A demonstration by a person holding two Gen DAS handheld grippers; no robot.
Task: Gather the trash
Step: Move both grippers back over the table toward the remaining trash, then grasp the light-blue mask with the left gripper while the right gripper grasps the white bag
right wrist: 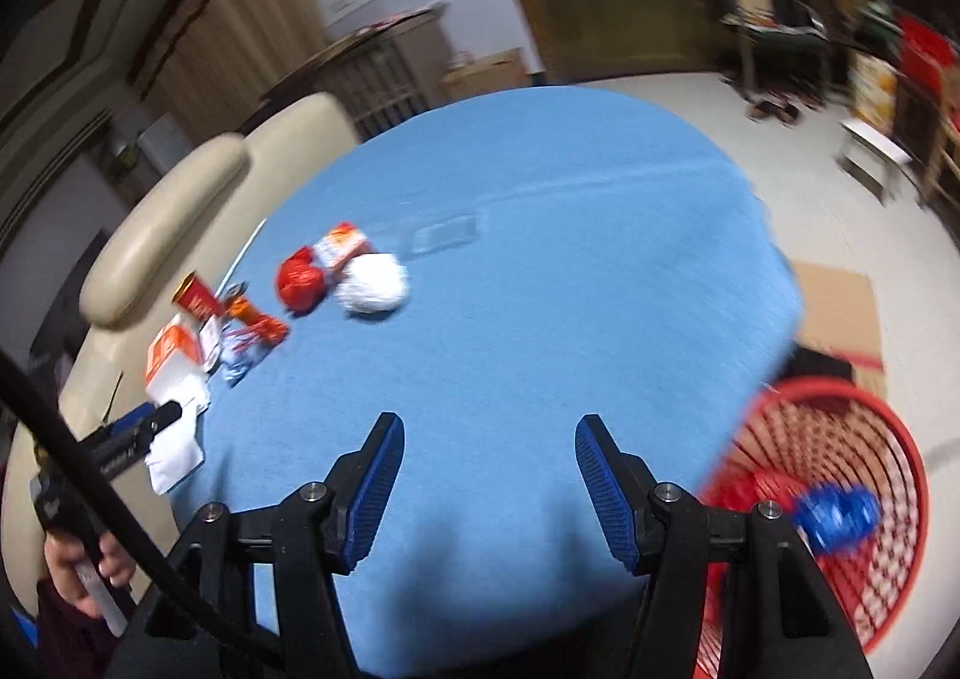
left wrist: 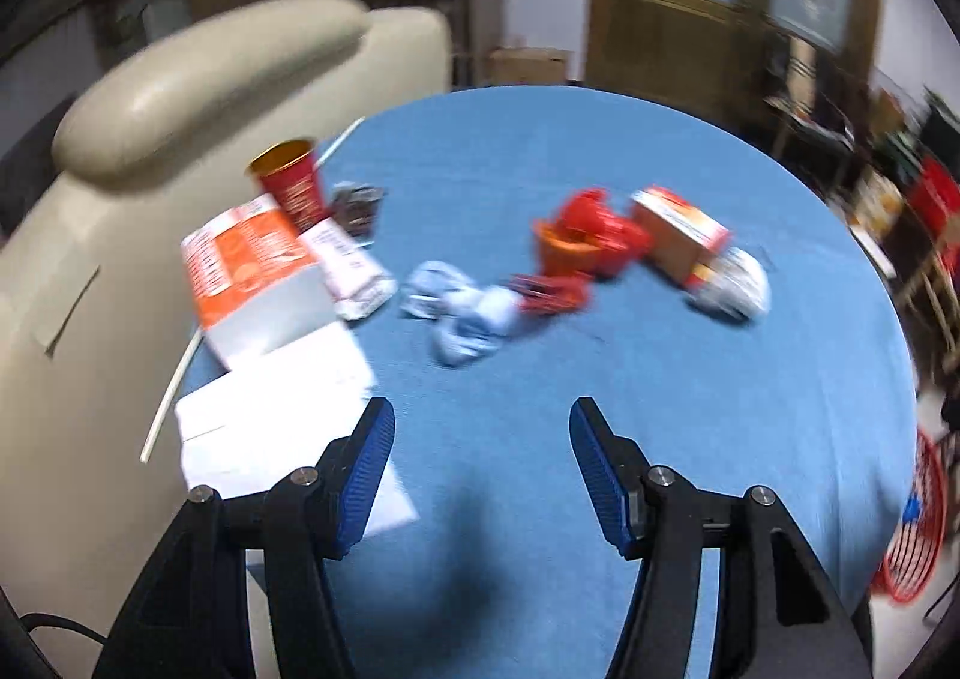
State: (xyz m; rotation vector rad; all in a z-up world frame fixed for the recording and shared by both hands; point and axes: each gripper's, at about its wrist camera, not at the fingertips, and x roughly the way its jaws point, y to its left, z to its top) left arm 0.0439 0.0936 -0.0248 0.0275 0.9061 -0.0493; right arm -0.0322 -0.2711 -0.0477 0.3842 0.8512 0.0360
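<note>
Trash lies across the blue round table (left wrist: 600, 409): a red paper cup (left wrist: 291, 187), an orange-and-white carton (left wrist: 252, 277), white paper sheets (left wrist: 270, 421), light blue crumpled wrappers (left wrist: 462, 313), a red crumpled wrapper (left wrist: 594, 229), an orange box (left wrist: 678, 235) and a white crumpled bag (left wrist: 735, 286). My left gripper (left wrist: 483, 469) hovers open over the near table, nothing between its fingers. My right gripper (right wrist: 489, 475) is also open and empty above the table (right wrist: 570, 259). Beside the table stands a red wire basket (right wrist: 870, 439) with a blue crumpled wrapper (right wrist: 837, 517) inside.
A cream padded chair (left wrist: 210, 78) presses against the table's left side. A hand (right wrist: 78, 559) holds the left gripper (right wrist: 150, 418) near the white paper (right wrist: 174, 451). A flat cardboard sheet (right wrist: 840, 307) lies on the floor behind the basket. Furniture lines the far wall.
</note>
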